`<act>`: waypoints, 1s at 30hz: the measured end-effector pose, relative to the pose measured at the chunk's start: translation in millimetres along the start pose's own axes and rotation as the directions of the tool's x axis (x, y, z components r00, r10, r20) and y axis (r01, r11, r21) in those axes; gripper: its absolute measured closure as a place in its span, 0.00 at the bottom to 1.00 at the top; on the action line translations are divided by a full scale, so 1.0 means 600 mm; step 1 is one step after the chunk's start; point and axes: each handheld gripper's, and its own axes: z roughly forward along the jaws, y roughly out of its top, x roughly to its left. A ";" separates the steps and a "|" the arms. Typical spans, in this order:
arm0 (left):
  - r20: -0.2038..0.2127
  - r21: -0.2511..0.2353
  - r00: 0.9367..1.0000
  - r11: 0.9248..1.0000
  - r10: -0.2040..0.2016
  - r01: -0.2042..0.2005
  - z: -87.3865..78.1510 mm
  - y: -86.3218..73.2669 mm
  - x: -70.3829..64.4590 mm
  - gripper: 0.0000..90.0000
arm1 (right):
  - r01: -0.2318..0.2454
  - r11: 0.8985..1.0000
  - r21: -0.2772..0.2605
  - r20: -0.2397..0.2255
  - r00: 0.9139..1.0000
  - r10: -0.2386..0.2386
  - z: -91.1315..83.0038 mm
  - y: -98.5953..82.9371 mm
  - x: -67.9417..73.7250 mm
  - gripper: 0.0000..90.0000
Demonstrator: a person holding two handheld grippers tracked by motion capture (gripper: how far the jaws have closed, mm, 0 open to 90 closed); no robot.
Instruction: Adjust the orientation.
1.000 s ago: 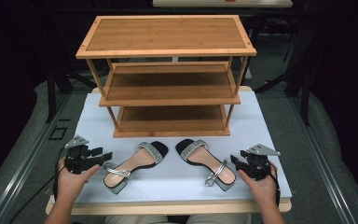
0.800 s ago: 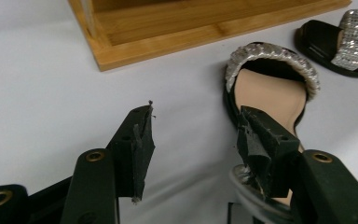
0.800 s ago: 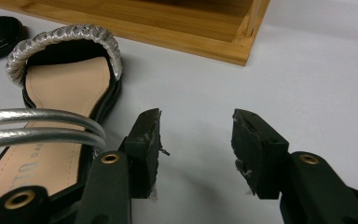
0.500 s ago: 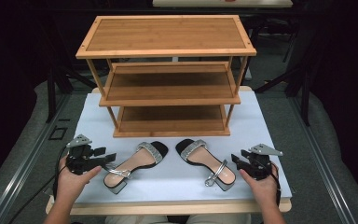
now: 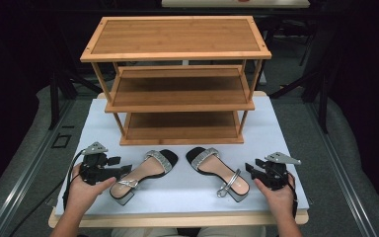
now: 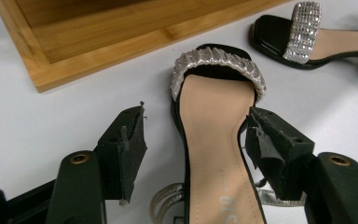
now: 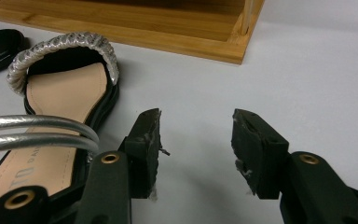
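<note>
High view showed the left hand-held gripper [image 5: 123, 170] spread wide around the left sandal [image 5: 145, 174] on the white surface [image 5: 281, 133], a light, stiff-soled shoe probably best gripped across its narrow midsole.

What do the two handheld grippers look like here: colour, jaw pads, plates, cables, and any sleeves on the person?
Both the left gripper and right gripper are black, each topped by a grey three-cornered plate and trailing a black cable. The gripper views show blocky black jaws with brass-coloured rivets and worn, frayed pads. The forearms are bare; no sleeves visible.
</note>
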 end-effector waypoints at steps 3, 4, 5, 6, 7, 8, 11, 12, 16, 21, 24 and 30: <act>0.004 0.045 1.000 0.999 0.011 -0.012 0.007 0.006 -0.004 0.40 | -0.003 1.000 -0.006 0.002 1.000 0.003 -0.001 0.001 0.001 0.57; 0.003 0.062 1.000 0.998 0.017 -0.018 0.009 0.008 -0.006 0.40 | -0.002 1.000 -0.007 0.004 1.000 0.002 -0.001 0.000 0.000 0.57; 0.001 0.078 1.000 0.997 0.029 -0.029 0.011 0.009 -0.007 0.40 | -0.003 1.000 -0.007 0.007 1.000 0.003 -0.001 0.000 0.000 0.57; -0.002 0.092 0.999 0.995 0.035 -0.035 0.013 0.011 -0.008 0.40 | -0.005 1.000 -0.007 0.000 1.000 0.005 -0.001 0.000 -0.001 0.57; -0.005 0.107 0.999 0.994 0.034 -0.034 0.015 0.013 -0.009 0.39 | -0.006 1.000 -0.007 0.003 1.000 0.006 -0.001 0.000 -0.002 0.57; -0.005 0.120 0.999 0.992 0.036 -0.035 0.017 0.014 -0.009 0.39 | -0.006 1.000 -0.005 0.004 1.000 0.006 -0.002 0.000 -0.002 0.57; 0.001 0.155 0.999 0.987 0.045 -0.045 0.019 0.020 -0.010 0.39 | -0.010 1.000 -0.006 0.006 1.000 0.010 -0.002 0.000 -0.004 0.57; 0.003 0.157 0.999 0.987 0.045 -0.045 0.020 0.022 -0.011 0.39 | -0.011 1.000 -0.007 0.006 1.000 0.011 -0.002 0.000 -0.004 0.57; 0.005 0.171 0.999 0.984 0.046 -0.046 0.022 0.030 -0.009 0.39 | -0.011 1.000 -0.005 0.007 1.000 0.011 -0.002 0.000 -0.003 0.57; 0.016 0.205 0.999 0.978 0.031 -0.034 0.030 0.032 -0.009 0.38 | -0.011 1.000 -0.007 0.001 1.000 0.011 -0.001 0.000 -0.002 0.57; 0.018 0.226 0.999 0.973 0.032 -0.035 0.036 0.030 -0.009 0.38 | -0.014 1.000 -0.008 0.002 1.000 0.014 -0.001 0.000 -0.002 0.57; 0.032 0.281 0.998 0.958 0.046 -0.053 0.048 0.028 -0.016 0.37 | -0.020 1.000 -0.024 0.002 1.000 0.020 0.000 -0.001 -0.003 0.57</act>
